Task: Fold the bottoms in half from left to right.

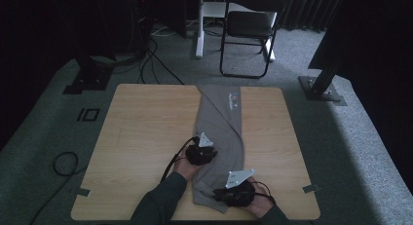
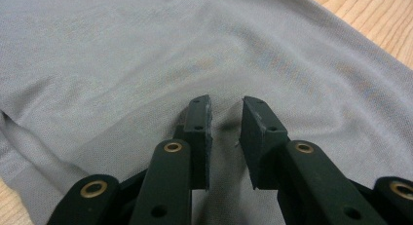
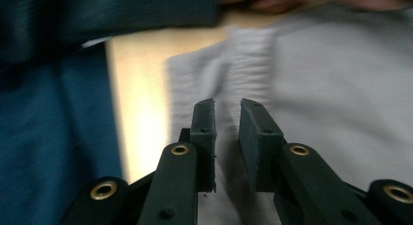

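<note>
A grey shirt [image 1: 221, 132], folded into a long strip, runs from the far edge of the wooden table [image 1: 146, 127] to its near edge. A small blue logo [image 1: 233, 99] shows near its far end. My left gripper [image 1: 208, 154] rests on the strip's left side about halfway down. In the left gripper view its jaws [image 2: 225, 105] stand a narrow gap apart, tips down on the shirt [image 2: 146, 49], which puckers slightly between them. My right gripper [image 1: 221, 193] is low over the shirt's near end. Its jaws [image 3: 227, 108], also slightly apart, point at the ribbed hem [image 3: 243, 64].
A folding chair [image 1: 248, 30] and a white desk leg stand on the carpet beyond the table, with cables at far left. Bare wood lies left of the shirt. In the right gripper view a dark blue sleeve [image 3: 48, 137] is close beside the table edge [image 3: 141, 88].
</note>
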Tool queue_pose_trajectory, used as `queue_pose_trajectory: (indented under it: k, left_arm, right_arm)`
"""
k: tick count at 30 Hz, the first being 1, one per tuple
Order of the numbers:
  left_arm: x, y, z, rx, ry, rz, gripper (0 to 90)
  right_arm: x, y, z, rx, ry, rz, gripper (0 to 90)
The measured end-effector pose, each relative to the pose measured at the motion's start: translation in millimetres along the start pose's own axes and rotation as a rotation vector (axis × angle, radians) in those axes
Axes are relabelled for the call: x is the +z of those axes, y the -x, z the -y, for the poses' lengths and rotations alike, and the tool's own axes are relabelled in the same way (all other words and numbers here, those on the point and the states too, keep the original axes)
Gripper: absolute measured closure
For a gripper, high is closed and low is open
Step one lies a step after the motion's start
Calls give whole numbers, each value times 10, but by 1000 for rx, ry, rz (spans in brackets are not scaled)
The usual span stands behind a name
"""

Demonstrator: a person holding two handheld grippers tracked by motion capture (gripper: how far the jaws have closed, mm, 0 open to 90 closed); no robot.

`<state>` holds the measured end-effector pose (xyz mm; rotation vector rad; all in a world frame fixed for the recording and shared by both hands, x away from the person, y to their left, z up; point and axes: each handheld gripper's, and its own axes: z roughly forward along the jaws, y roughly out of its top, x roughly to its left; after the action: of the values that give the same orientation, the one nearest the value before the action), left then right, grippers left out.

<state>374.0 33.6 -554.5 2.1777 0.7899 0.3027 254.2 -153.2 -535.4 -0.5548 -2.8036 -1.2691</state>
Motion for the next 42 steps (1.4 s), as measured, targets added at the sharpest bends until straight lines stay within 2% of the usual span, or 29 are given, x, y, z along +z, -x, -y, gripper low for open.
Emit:
queue_pose_trajectory:
  k: [1,3,4,5,6,8,10,13,15,16,17,21,22,23,27,30,32,34,37,38,39,42]
  left_arm:
    - [0,0,0,0,0,0,739]
    - [-6,0,3,3,-2,-1,735]
    - [-6,0,3,3,-2,-1,733]
    - [-15,3,13,-4,2,-1,730]
    - [-15,3,13,-4,2,-1,728]
    - [-30,-5,27,-6,3,-4,728]
    - [-32,-7,28,-6,2,-4,728]
    - [-29,-2,27,1,2,-10,728]
    - [-29,-2,27,1,2,-10,728]
    - [-29,-2,27,1,2,-10,728]
    - [-28,-3,27,2,3,-11,728]
    - [-27,-5,27,-3,3,-9,728]
    - [-27,-5,27,-3,3,-9,727]
    - [-27,-4,27,-1,2,-9,726]
    - [-27,-3,27,-1,3,-10,724]
    - [-30,6,29,3,2,-7,702]
    - [-33,7,30,-1,0,-5,693]
    - [-38,6,27,-4,0,-9,679]
    - [-72,-20,12,-5,13,-51,643]
    - [-72,-20,12,-5,13,-51,643]
    - [-114,-88,-9,-38,49,-62,643]
    - [-150,-208,-60,-67,66,-100,642]
  right_arm:
    - [-33,47,8,21,17,51,783]
    - [-65,115,24,57,22,104,833]
    - [-65,115,24,57,22,104,833]
    - [-103,212,73,94,7,181,887]
    - [-110,236,99,102,-11,203,896]
    - [-110,239,142,89,-37,229,899]
    - [-88,196,183,52,-64,237,899]
    - [-84,158,186,45,-65,188,894]
    - [-82,157,192,67,-52,124,887]
    - [-82,157,192,67,-52,124,887]
    - [-80,160,194,78,-40,72,878]
    - [-84,133,182,79,-27,-7,854]
    - [-84,133,182,79,-27,-7,854]
    - [-61,96,174,59,-32,-41,841]
    - [-27,47,158,26,-48,-53,838]
    - [-53,84,130,35,-10,18,724]
    - [-82,132,103,59,6,96,693]
    - [-94,209,74,65,20,204,660]
    - [-88,387,9,100,35,348,655]
    - [-79,452,-22,108,37,390,656]
    - [-69,520,-57,111,36,430,655]
    - [-26,736,-163,144,50,506,642]
